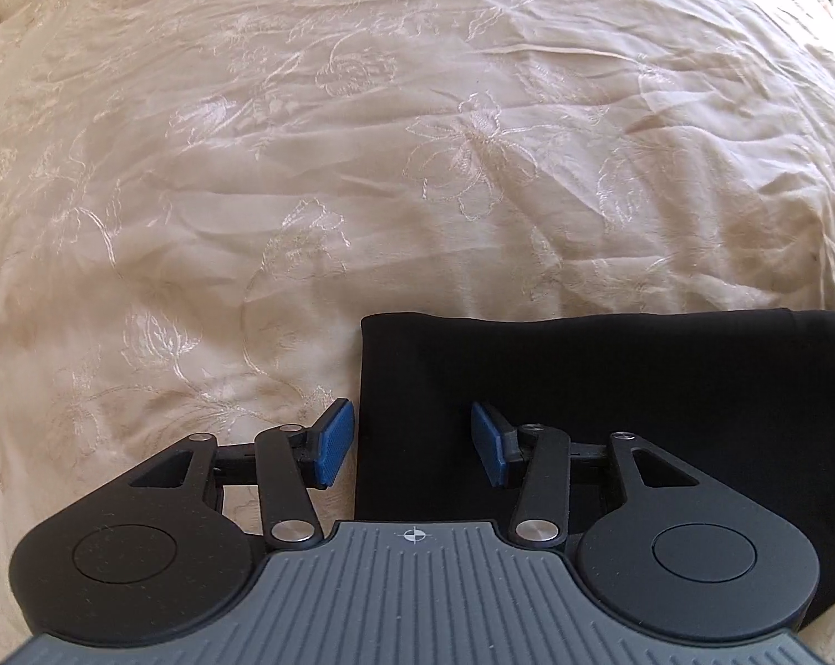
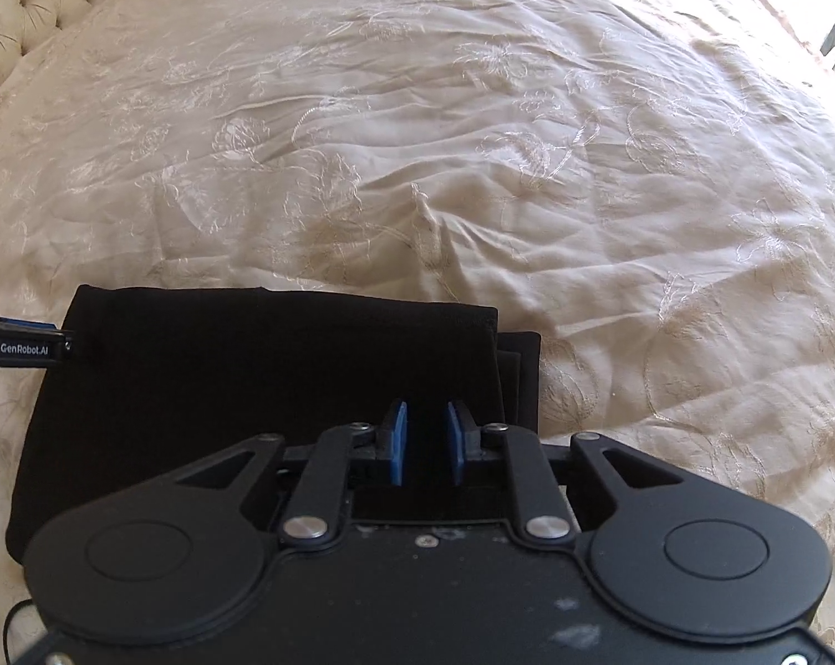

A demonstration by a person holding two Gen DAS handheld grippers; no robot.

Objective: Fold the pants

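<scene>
Pants [image 2: 251, 404] lying folded, long axis crosswise | we are hovering left gripper [image 1: 412, 443] half-spread straddling their left edge | right gripper [image 2: 427, 443] narrowly parted, empty, at their right end.

Bed [image 1: 362, 166], cream embroidered cover, wrinkled; folded black pants [image 2: 251, 377] flat on it

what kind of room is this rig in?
Most likely a bedroom. The work surface is a bed: a cream embroidered bedspread and a tufted headboard at the far left, with black folded pants lying on it.
</scene>
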